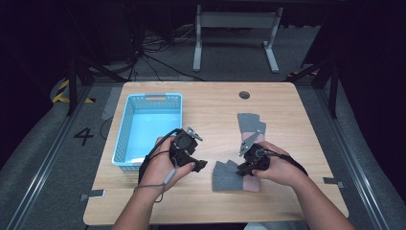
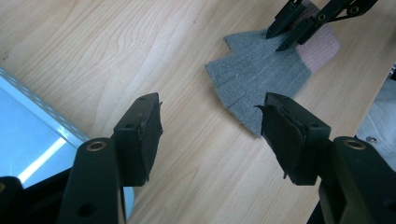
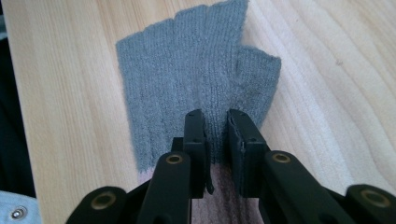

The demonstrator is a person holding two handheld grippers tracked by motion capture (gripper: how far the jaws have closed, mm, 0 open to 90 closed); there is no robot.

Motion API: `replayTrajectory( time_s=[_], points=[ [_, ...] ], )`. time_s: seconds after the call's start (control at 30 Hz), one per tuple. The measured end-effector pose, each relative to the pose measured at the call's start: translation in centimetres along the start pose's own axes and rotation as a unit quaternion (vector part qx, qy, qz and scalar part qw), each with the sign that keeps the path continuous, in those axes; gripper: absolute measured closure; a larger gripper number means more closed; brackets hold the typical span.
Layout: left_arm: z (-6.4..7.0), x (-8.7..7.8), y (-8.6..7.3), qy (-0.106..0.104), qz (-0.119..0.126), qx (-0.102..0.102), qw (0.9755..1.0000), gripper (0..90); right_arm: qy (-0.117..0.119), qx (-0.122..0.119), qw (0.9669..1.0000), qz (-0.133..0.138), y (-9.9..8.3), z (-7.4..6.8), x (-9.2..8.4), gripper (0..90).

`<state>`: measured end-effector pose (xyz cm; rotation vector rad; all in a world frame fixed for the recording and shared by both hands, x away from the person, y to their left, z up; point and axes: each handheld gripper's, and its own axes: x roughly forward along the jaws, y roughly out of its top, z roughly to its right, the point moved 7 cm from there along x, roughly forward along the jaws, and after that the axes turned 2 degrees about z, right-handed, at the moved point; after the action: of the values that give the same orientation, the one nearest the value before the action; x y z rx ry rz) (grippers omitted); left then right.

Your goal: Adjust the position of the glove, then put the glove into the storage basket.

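Observation:
A grey knitted glove [image 1: 229, 176] with a pink cuff [image 1: 251, 184] lies flat on the wooden table [image 1: 215, 103], near the front. My right gripper [image 1: 244, 168] points down at it, just where grey meets pink. In the right gripper view the right gripper [image 3: 217, 135] has its jaws a narrow gap apart, and the flat glove [image 3: 187, 70] shows through that gap. My left gripper [image 1: 197, 165] hovers to the glove's left, between it and the basket. Seen from its own camera, the left gripper [image 2: 210, 135] stands wide open over bare wood, with the glove [image 2: 257, 74] and the right gripper [image 2: 285, 30] beyond.
A light blue plastic basket [image 1: 123, 129] stands at the table's left with nothing in it that I can see. A second grey glove with a pink cuff [image 1: 251, 125] lies farther back on the right. A round hole [image 1: 244, 95] sits near the table's far edge.

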<state>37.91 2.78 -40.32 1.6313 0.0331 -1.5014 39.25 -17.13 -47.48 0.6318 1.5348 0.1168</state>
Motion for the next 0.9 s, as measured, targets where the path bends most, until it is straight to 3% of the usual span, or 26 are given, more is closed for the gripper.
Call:
replayTrajectory(
  time_s=[0.13, 0.23, 0.3, 0.5, 0.53, 0.57, 0.63, 0.67, 0.7, 0.9],
  points=[
    [-0.1, 0.1, 0.0, 0.001, 0.000, -0.001, 1.0000, 38.4, -0.012, -0.027, 0.9996, -0.005, -0.4, 0.4, 0.4, 77.2],
    [0.0, 0.2, 0.0, 0.001, -0.003, 0.000, 1.0000, 37.7, -0.020, -0.054, 0.9983, 0.010, -0.5, 0.7, 0.6, 69.3],
    [0.1, 0.2, 0.0, 0.001, -0.005, 0.002, 1.0000, 37.7, -0.017, -0.052, 0.9985, 0.008, -0.6, 0.7, 0.5, 69.4],
    [0.0, 0.2, 0.1, 0.000, -0.001, 0.001, 1.0000, 37.7, -0.027, -0.013, 0.9988, 0.038, -0.4, 1.0, -0.4, 68.4],
    [0.0, 0.2, 0.1, 0.000, -0.002, 0.001, 1.0000, 37.7, -0.032, 0.007, 0.9981, 0.053, -0.3, 1.1, -1.0, 67.0],
    [0.0, 0.2, 0.2, -0.001, -0.003, 0.001, 1.0000, 37.7, -0.032, 0.007, 0.9981, 0.053, -0.3, 1.1, -1.0, 67.0],
    [0.0, 0.3, 0.2, -0.001, -0.003, 0.001, 1.0000, 37.8, -0.041, 0.033, 0.9964, 0.067, -0.5, 1.4, -1.7, 66.0],
    [0.0, 0.3, 0.3, -0.002, -0.002, 0.003, 1.0000, 37.8, -0.041, 0.033, 0.9964, 0.067, -0.5, 1.4, -1.7, 66.0],
    [0.1, 0.3, 0.4, -0.002, -0.002, 0.005, 1.0000, 37.8, -0.049, 0.055, 0.9942, 0.078, -0.6, 1.6, -2.1, 65.2],
    [0.2, 0.4, 0.4, -0.002, -0.004, 0.008, 1.0000, 37.8, -0.069, 0.090, 0.9889, 0.096, -0.9, 2.0, -3.2, 64.9]
  ],
)
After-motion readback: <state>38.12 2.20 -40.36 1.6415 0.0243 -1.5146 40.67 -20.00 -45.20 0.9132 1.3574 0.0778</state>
